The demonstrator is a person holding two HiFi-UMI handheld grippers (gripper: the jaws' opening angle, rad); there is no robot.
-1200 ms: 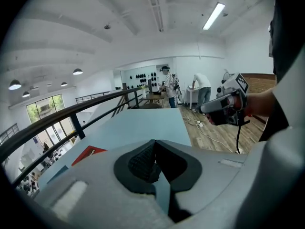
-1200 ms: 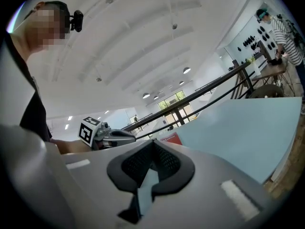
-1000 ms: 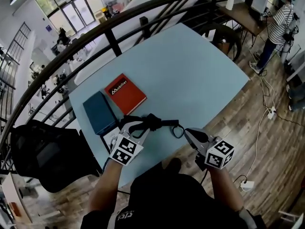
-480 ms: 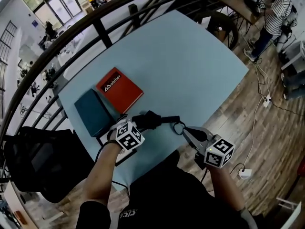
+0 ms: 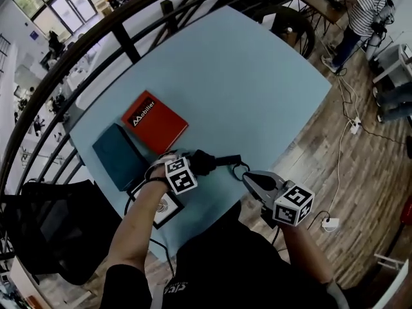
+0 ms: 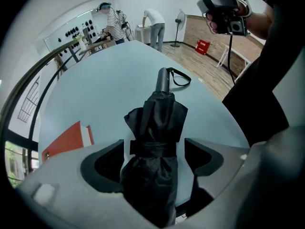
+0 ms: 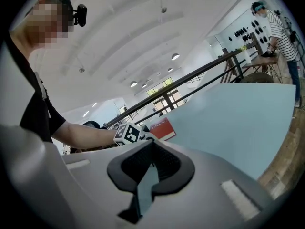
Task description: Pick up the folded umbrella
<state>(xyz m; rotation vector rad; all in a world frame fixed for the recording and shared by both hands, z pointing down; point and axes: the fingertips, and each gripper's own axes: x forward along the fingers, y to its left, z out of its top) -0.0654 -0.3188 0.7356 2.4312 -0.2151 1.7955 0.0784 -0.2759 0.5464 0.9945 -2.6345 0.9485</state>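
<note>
The black folded umbrella (image 5: 211, 161) lies on the pale blue table (image 5: 257, 89) near its front edge, its handle and wrist loop (image 5: 239, 170) toward my right gripper. My left gripper (image 5: 185, 161) points steeply down over the bundled canopy end. In the left gripper view the umbrella (image 6: 159, 123) lies between the jaws of my left gripper (image 6: 155, 159), which are opening; the right pad stands apart from the cloth. My right gripper (image 5: 247, 179) hovers just right of the loop, holding nothing. In the right gripper view my right gripper (image 7: 151, 144) has its tips meeting.
A red book (image 5: 154, 121) and a dark teal box (image 5: 118, 156) lie left of the umbrella, and a white card (image 5: 164, 208) lies under my left forearm. A black railing (image 5: 84, 56) borders the table's far side. A dark chair (image 5: 45, 230) stands at left.
My left gripper has come down over the umbrella and rolled, so its marker cube now faces up. The right gripper has shifted only slightly.
</note>
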